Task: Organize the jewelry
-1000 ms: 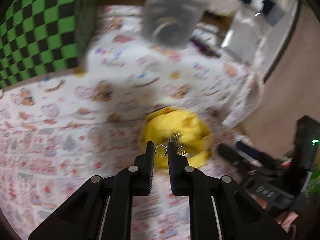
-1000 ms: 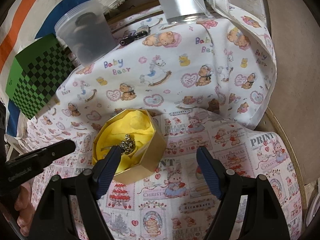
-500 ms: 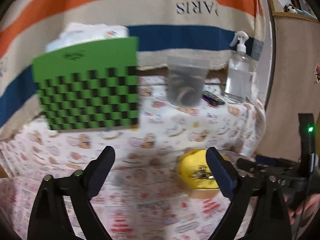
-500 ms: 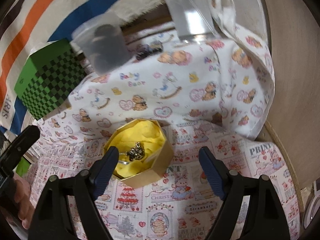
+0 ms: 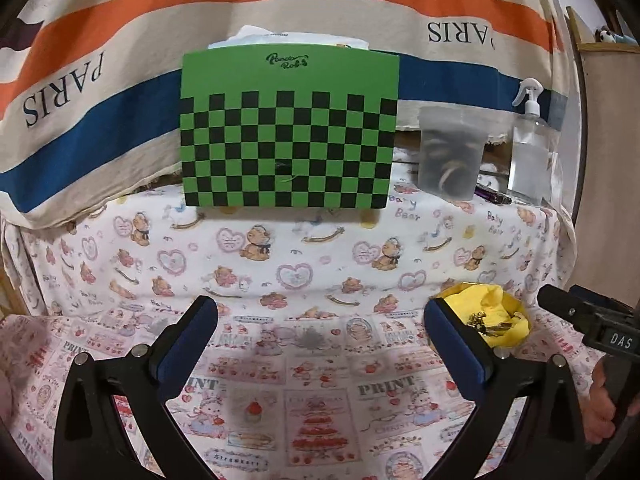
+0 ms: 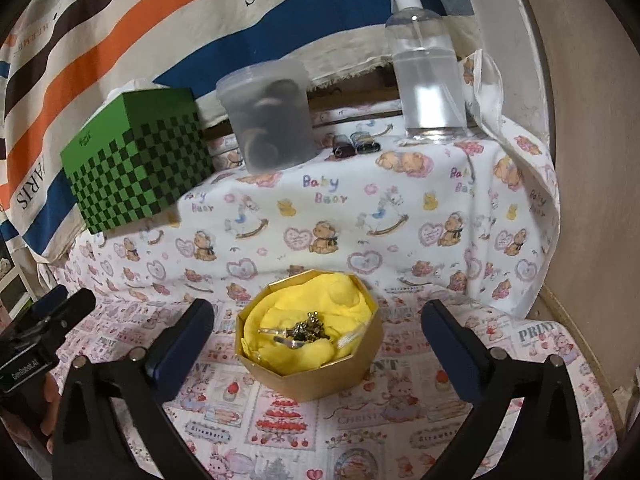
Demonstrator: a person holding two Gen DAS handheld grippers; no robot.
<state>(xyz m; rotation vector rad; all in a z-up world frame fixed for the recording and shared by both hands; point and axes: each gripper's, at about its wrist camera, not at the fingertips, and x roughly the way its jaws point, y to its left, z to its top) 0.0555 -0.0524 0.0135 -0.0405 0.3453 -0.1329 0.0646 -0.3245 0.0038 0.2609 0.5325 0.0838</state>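
Observation:
A gold octagonal box [image 6: 320, 380] lined with yellow cloth [image 6: 320, 300] holds a small heap of jewelry [image 6: 308, 330]: rings and a chain. My right gripper [image 6: 318, 334] is open and empty, its jaws on either side of the box, a little nearer than it. My left gripper [image 5: 320, 334] is open and empty above the printed cloth, to the left of the box [image 5: 504, 320]. The jewelry [image 5: 482, 322] shows just past the left gripper's right finger.
A green and black checkered box [image 5: 288, 132] stands at the back. Beside it stand a frosted plastic tub [image 5: 450, 152] with dark items inside and a clear pump bottle [image 5: 530, 156]. Small dark items [image 6: 356, 146] lie by the bottle. The table edge drops off at the right.
My left gripper, shut on a ring over the yellow box a second ago, has opened without the ring and drawn back to the left. My right gripper has pulled back slightly.

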